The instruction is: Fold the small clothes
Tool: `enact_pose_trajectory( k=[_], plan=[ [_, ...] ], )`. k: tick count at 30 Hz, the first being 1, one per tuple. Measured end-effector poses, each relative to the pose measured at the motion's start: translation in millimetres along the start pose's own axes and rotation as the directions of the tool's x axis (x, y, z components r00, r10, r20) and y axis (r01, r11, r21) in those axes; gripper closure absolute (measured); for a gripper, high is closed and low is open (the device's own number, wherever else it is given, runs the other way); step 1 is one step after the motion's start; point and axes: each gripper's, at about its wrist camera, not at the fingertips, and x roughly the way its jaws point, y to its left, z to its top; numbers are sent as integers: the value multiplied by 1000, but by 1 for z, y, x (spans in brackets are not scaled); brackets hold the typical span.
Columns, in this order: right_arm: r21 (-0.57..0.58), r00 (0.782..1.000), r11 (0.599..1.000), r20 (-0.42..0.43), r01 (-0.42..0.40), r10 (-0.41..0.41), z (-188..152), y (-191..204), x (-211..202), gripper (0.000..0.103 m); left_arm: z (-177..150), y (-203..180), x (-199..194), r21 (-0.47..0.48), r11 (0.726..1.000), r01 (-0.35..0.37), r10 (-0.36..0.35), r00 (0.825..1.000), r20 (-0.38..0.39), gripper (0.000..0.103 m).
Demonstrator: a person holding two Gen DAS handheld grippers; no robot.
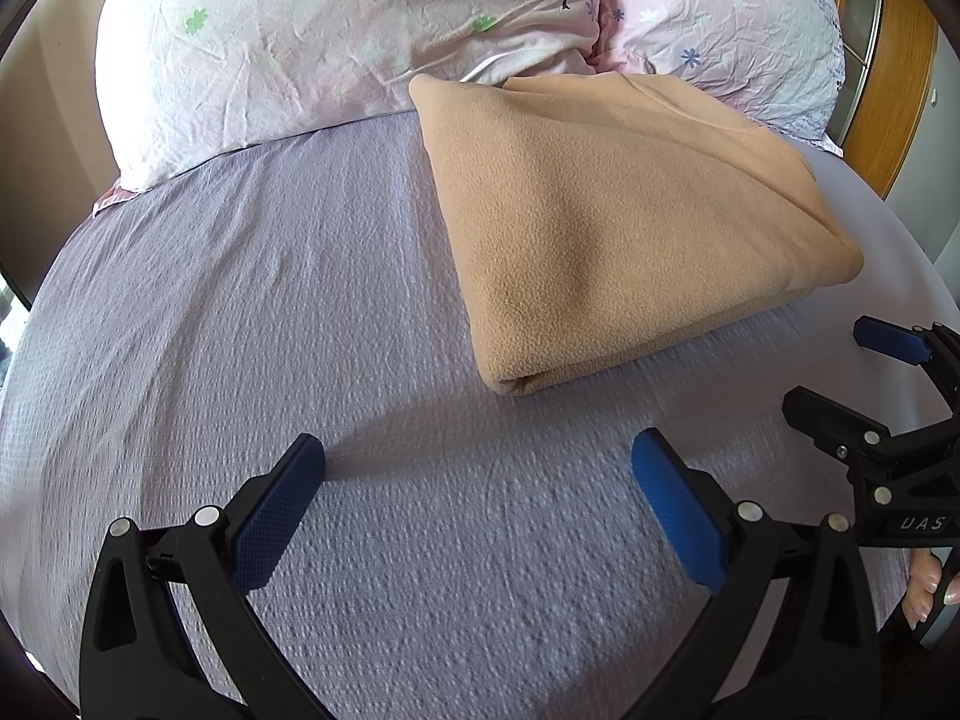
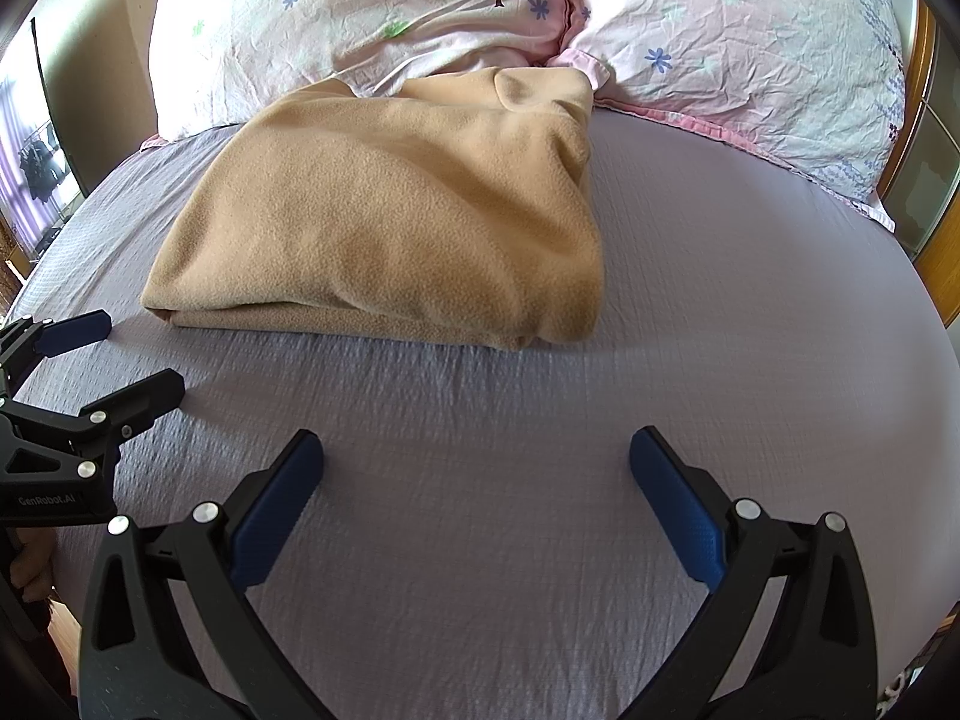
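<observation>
1. Here, a tan fleece garment (image 1: 630, 228) lies folded into a thick, roughly rectangular bundle on the lilac bedsheet (image 1: 270, 330); its far edge touches the two pillows at the head of the bed.
2. The left pillow (image 1: 288, 42) and the right pillow (image 1: 720, 18) are pink with small flowers and a tree print; they sit side by side, touching.
3. The left gripper (image 1: 477, 459) hovers over bare sheet, near and to the left of the bundle; its jaws are spread wide, with nothing between the blue pads (image 1: 276, 522).
4. The right gripper (image 2: 477, 456) hovers over the sheet on the near side of the garment (image 2: 390, 210), apart from it; its jaws are likewise spread wide and hold nothing.
5. In the left wrist view the right gripper (image 1: 840, 372) shows at the right edge, just beside the bundle's near right corner; in the right wrist view the left gripper (image 2: 120, 354) shows at the left edge, close to the bundle's near left corner.
6. A wooden headboard (image 1: 900, 60) shows at the far right.
</observation>
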Motion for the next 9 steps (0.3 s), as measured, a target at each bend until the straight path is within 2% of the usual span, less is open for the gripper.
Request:
enact_pose_trajectory(
  k=[9],
  plan=[
    [0, 1000, 1000, 0, 0, 0, 0, 0, 0, 2, 1, 1, 0, 1, 1000, 0, 0, 1000, 0, 1]
  ],
)
